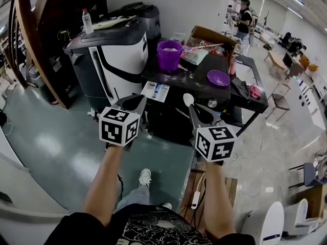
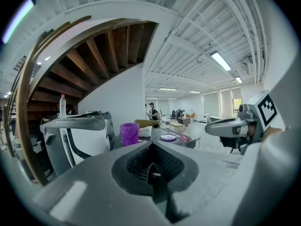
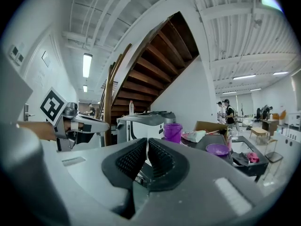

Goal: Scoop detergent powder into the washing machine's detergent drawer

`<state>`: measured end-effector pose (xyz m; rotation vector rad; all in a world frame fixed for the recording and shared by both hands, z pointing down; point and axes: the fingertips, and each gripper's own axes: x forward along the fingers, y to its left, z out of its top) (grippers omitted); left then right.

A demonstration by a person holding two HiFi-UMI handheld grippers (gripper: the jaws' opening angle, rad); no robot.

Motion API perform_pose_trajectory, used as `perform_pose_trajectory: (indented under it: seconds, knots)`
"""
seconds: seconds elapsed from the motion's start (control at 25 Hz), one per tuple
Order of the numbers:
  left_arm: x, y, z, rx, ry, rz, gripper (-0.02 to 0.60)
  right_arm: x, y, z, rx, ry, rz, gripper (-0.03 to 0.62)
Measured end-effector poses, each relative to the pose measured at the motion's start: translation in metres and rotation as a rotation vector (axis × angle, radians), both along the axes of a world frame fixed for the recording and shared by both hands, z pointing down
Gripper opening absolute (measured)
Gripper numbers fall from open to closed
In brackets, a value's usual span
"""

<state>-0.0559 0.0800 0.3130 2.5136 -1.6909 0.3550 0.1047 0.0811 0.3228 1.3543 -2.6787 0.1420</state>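
Detergent drawer [image 1: 155, 91]: white with a blue part, jutting from the dark washer front under the left end of the black tabletop [image 1: 202, 86]. Its contents are too small to tell.

White spoon [image 1: 188, 99]: bowl up, just before the tabletop's front edge. Your right gripper [image 1: 196, 111] has its jaws drawn nearly together, pinching the spoon's handle.

Your left gripper [image 1: 134, 102]: jaws pressed together with nothing between them, held just below the drawer in the head view.

Purple bucket [image 1: 169, 55]: upright at the tabletop's back left, pale powder inside.

Purple bowl [image 1: 218, 78]: to the bucket's right, well apart from it. Its fill cannot be told.

Clear bottle [image 1: 87, 20]: upright on the white-and-black machine [image 1: 120, 55] to the left.
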Motion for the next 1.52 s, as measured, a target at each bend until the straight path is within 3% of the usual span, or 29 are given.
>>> perform_pose_trajectory:
  seconds: [0.32,1.08,1.52]
  knots:
    - [-0.011,-0.039,0.008,0.003,-0.019,-0.010,0.000,-0.014,-0.040,0.007,-0.005,-0.001,-0.011,0.038]
    - [-0.040,-0.211,0.024,-0.036,0.016,0.051,0.000,-0.057,-0.199,0.014,-0.036,0.058,0.014,0.038]
    - [-0.063,-0.283,0.027,-0.060,0.013,0.101,0.000,-0.090,-0.264,0.017,-0.068,0.065,0.039,0.038]
